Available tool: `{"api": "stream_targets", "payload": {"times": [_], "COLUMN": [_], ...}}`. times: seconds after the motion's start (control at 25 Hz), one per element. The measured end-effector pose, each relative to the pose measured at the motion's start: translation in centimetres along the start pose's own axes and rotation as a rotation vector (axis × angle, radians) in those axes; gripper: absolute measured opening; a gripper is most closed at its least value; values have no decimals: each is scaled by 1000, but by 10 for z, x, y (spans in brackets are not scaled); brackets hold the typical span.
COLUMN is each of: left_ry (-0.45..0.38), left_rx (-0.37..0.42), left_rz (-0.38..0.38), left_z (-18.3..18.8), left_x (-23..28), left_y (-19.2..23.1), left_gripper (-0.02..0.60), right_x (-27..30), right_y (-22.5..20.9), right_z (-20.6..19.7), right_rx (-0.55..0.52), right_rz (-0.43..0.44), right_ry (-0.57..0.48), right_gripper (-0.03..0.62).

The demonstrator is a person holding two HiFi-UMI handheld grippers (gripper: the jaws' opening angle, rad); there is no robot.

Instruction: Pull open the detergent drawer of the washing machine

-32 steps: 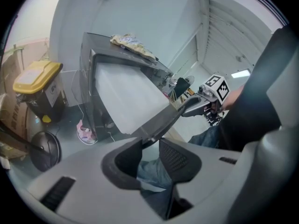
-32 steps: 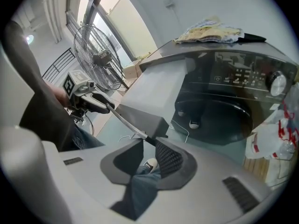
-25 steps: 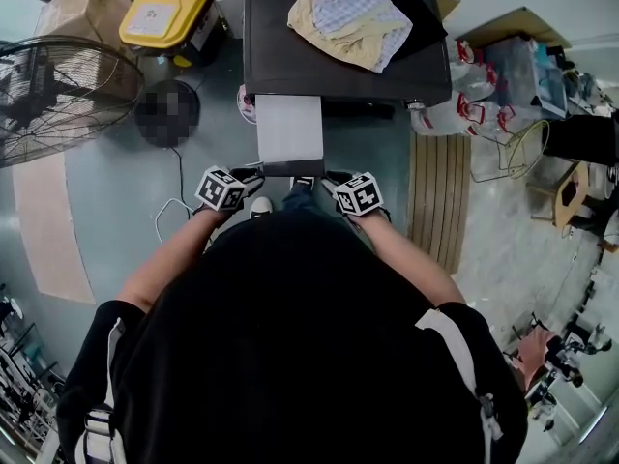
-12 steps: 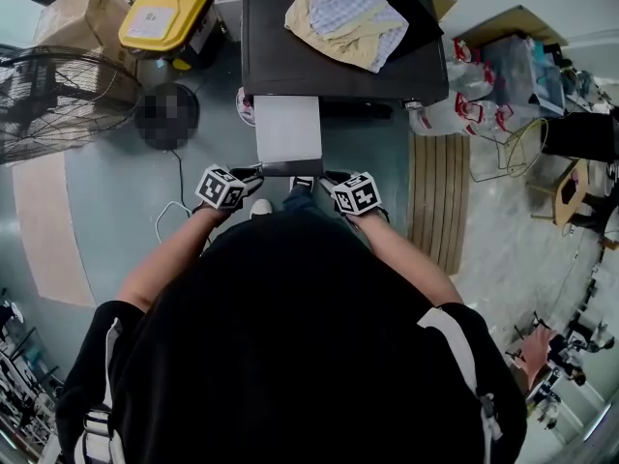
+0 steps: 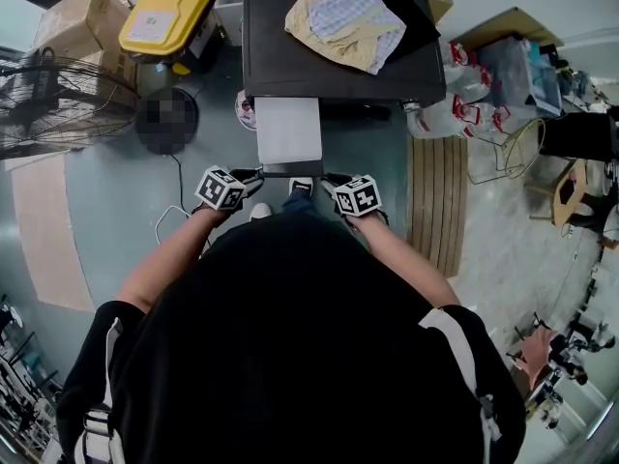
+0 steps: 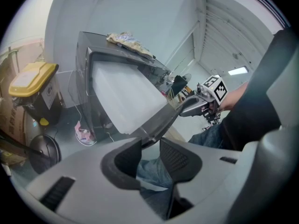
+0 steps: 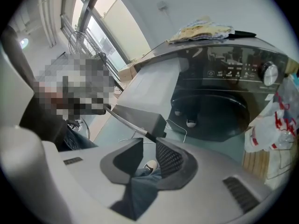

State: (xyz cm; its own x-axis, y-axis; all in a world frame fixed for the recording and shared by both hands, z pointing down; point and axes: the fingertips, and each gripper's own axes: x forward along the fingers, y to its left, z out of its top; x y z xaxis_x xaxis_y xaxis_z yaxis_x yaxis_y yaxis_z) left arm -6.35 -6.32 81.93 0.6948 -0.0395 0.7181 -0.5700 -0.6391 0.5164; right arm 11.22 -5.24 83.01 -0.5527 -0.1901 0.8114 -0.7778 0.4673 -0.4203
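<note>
The dark washing machine [image 5: 338, 61] stands ahead with its detergent drawer [image 5: 288, 129] pulled far out, white inside, ending in a dark front panel [image 5: 290, 170]. My left gripper [image 5: 253, 174] is shut on the panel's left end, and my right gripper [image 5: 329, 178] is shut on its right end. In the left gripper view the panel's edge [image 6: 156, 122] runs in between the jaws of the left gripper [image 6: 148, 143]. In the right gripper view the panel's corner [image 7: 142, 119] sits between the jaws of the right gripper [image 7: 149, 143], with the round door [image 7: 210, 113] behind.
Folded clothes [image 5: 348, 13] lie on the machine's top. A yellow-lidded bin [image 5: 166, 13] and a wire fan [image 5: 58, 95] stand at the left. A slatted wooden mat [image 5: 435, 201] and plastic bags [image 5: 464, 100] are at the right. A white cable [image 5: 174, 211] trails on the floor.
</note>
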Motion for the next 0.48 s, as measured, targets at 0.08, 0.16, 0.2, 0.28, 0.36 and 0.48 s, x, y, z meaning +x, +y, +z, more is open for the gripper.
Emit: {"api": "stream_targets", "payload": {"times": [0.08, 0.16, 0.2, 0.28, 0.36, 0.48], "left_ry": [-7, -20, -27, -38, -46, -55], "left_rx": [4, 4, 5, 8, 17, 36], "left_rz": [-7, -17, -22, -27, -30, -39], "left_z": [1, 2, 2, 4, 5, 7], "left_x": [-1, -2, -4, -8, -11, -16], "left_y": [-1, -3, -4, -6, -8, -11], "left_gripper": [126, 126, 126, 124, 124, 119], "right_x": [0, 0, -2, -6, -10, -17], "right_y": [0, 1, 2, 3, 3, 2], "right_z": [-5, -11, -13, -14, -14, -9], "right_rx": [10, 18, 18, 20, 26, 42], "right_rz": [2, 3, -2, -14, -22, -32], "right_ry": [0, 2, 2, -3, -16, -50], "right_gripper": [83, 75, 75, 74, 67, 61]}}
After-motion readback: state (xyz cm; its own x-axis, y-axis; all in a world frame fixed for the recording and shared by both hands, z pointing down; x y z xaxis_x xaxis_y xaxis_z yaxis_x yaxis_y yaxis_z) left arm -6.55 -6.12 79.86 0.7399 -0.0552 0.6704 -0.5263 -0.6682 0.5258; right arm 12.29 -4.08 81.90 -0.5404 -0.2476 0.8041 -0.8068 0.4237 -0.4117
